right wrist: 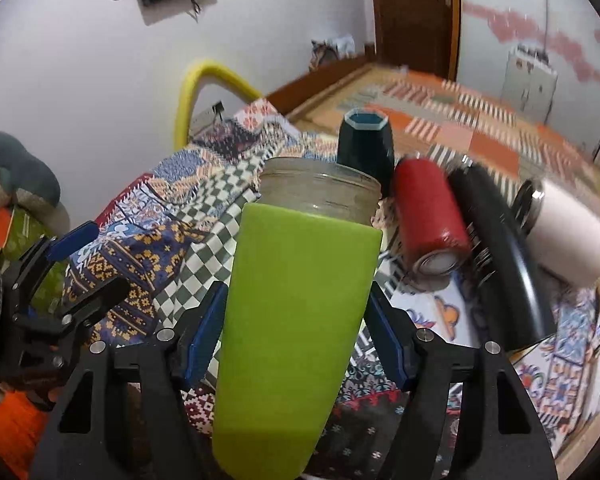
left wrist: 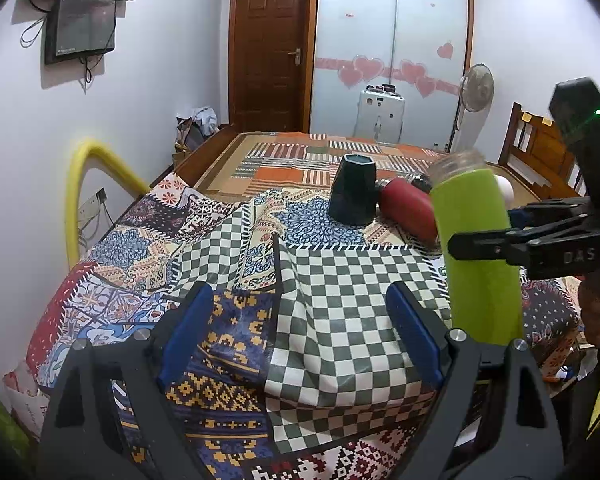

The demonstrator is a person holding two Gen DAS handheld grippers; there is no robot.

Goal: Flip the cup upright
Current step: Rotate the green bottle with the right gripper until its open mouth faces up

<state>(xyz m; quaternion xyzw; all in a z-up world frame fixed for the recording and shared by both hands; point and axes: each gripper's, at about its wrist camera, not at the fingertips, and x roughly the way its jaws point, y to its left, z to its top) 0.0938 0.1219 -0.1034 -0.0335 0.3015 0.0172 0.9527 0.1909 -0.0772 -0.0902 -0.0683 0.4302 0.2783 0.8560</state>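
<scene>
A lime-green cup with a clear threaded glass rim (right wrist: 296, 300) is held by my right gripper (right wrist: 296, 340), whose blue pads press its sides. It stands nearly upright, rim up, above the patchwork cloth. In the left wrist view the same cup (left wrist: 476, 248) hangs at the right, clamped by the right gripper (left wrist: 500, 246) from the side. My left gripper (left wrist: 300, 340) is open and empty over the checkered patch of cloth, left of the cup.
A dark faceted cup (left wrist: 354, 190) stands on the cloth behind. A red bottle (right wrist: 430, 220), a black bottle (right wrist: 504, 256) and a white bottle (right wrist: 568, 232) lie beside it. A yellow hoop (left wrist: 84, 184) leans at the left wall. The cloth (left wrist: 228, 240) is rumpled.
</scene>
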